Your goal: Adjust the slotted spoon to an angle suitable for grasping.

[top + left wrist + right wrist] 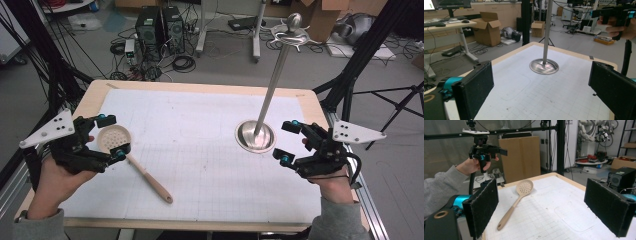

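spoon (pixel 131 154) bowl under left tool (pixel 111 136), untouched; tool wide open, holding nothing.

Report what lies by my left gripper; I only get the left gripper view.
Observer: A beige slotted spoon lies on the white mat; seen from above, its bowl sits between the tips of the left gripper.
Operator: Give me the handle's direction.
Observer: It runs toward the person's edge, slanting toward the table's middle.
Operator: Describe the pole's top.
Observer: The pole ends in a round knob above a flat ring.
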A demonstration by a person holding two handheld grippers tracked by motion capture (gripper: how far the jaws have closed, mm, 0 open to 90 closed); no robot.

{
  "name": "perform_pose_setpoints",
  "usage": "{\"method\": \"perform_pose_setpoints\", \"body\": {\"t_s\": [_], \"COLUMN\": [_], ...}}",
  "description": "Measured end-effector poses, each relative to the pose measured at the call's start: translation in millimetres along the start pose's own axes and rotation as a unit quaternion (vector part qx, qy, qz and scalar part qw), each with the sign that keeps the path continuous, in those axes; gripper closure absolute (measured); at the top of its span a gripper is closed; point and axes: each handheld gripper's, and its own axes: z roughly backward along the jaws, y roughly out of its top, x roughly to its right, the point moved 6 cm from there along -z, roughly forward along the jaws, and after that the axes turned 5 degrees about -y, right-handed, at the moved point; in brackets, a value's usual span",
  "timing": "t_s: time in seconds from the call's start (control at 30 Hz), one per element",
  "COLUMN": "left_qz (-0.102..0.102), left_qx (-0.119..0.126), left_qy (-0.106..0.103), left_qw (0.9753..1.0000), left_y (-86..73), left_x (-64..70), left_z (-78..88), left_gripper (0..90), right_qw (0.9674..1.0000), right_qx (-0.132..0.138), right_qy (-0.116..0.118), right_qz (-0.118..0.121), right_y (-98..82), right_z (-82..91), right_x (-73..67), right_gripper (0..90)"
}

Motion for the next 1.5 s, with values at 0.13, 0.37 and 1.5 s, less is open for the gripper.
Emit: {"method": "perform_pose_setpoints", "body": {"t_s": [0.13, 0.37, 1.5], "left_qz": [0.003, 0.030, 0.057], "left_qx": [0.001, -0.027, -0.101], "left_qy": [0.004, -0.005, -0.003], "left_qw": [1.0000, 0.9992, 0.9932], "left_y": [-0.7, -8.2, -83.3], "left_x": [-2.1, -5.0, -31.6], "left_z": [0.8, 4.2, -14.5], "left_gripper": [6.4, 22.5, 89.5], "right_qw": [1.0000, 1.0000, 0.9997], "right_qx": [-0.002, -0.003, -0.024], "right_qy": [-0.001, 0.001, 0.006], "right_qz": [-0.001, 0.000, 0.002], "right_y": [-1.8, -1.4, -5.2], "right_z": [-0.1, -0.4, -7.1], "right_x": [2.5, -0.7, -3.4], "right_gripper": [11.0, 11.0, 11.1]}}
